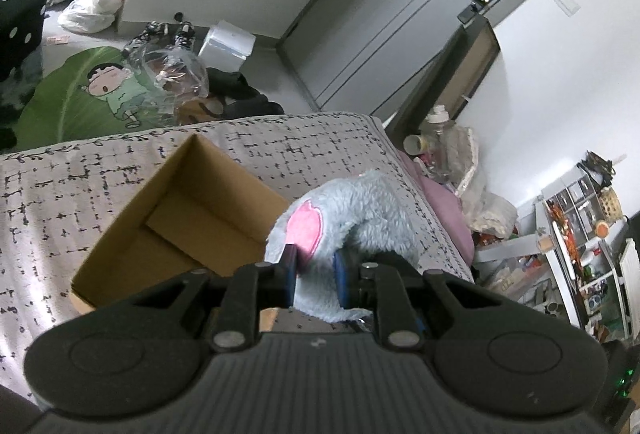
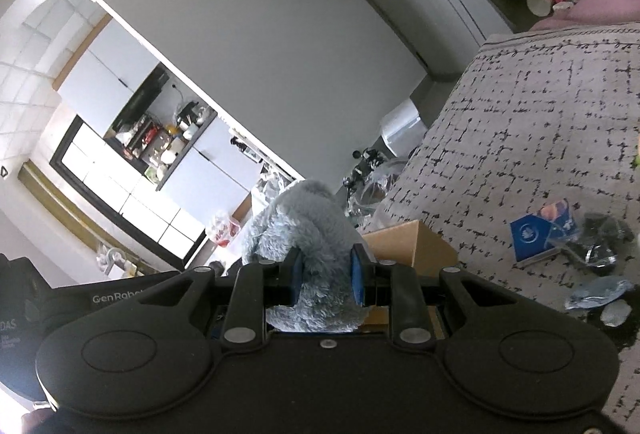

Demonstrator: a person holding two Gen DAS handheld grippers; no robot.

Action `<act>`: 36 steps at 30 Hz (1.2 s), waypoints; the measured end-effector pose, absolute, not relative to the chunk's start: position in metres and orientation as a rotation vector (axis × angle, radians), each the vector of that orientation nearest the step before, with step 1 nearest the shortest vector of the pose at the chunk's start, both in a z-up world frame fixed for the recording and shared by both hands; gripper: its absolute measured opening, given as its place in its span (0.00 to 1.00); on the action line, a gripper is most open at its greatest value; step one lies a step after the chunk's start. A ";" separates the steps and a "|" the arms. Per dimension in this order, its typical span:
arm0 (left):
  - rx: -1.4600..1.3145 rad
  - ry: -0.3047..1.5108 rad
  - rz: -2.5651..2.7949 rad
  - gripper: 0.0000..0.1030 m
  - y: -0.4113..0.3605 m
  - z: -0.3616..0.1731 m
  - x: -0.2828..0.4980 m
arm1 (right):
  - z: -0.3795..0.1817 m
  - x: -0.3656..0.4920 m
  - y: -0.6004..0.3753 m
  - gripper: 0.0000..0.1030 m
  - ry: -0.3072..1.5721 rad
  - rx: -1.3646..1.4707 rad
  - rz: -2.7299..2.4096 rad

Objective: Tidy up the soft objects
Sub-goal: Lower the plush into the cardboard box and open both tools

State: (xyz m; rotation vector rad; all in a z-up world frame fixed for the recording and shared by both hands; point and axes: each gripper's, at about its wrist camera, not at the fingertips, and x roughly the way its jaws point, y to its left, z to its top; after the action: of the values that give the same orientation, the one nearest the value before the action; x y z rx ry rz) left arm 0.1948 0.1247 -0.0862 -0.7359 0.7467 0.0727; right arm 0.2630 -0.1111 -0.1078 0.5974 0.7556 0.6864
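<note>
Item: pale blue shaggy plush toy with a pink felt patch [image 1: 340,218], soft goods, one piece, carried above the grey patterned bedspread [image 1: 60,193]. Held at two places: left gripper [image 1: 316,274] clamped narrow on the plush beside the pink patch; right gripper [image 2: 326,276] likewise pinched tight on a fold of the blue pile, fur bulging around its blue pads [image 2: 357,276]. Handling, by estimate: light, limp, fully compressible, not fragile; long pile may slide between pads, so a deep bite into a thick fold or limb looks safer than a pinch of surface fur. Destination, presumed: open brown cardboard box [image 1: 172,218], empty as far as seen, standing on the bedspread just beside and below the toy. Clearances: box mouth open and unobstructed, its near wall the one edge to clear. Bedspread's far edge drops to cluttered floor. Blue carton and dark wrappers [image 2: 536,234] lie well apart, toward the bedspread's right side.
</note>
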 end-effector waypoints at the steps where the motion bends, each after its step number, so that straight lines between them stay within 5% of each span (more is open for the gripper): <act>1: -0.741 0.749 0.079 0.18 0.129 -0.089 0.195 | -0.110 0.264 -0.107 0.23 0.762 0.593 0.689; 24: -0.767 0.907 0.198 0.16 0.190 -0.167 0.239 | -0.167 0.295 -0.039 0.32 0.983 0.569 0.544; 36: -0.699 0.914 0.210 0.16 0.184 -0.160 0.253 | -0.155 0.289 -0.051 0.42 0.951 0.575 0.525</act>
State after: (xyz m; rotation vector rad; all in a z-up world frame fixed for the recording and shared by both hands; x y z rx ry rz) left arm 0.2532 0.1842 -0.1602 -0.6992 0.9138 0.2101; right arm 0.2891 -0.0511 -0.1547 0.5749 0.9513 0.5251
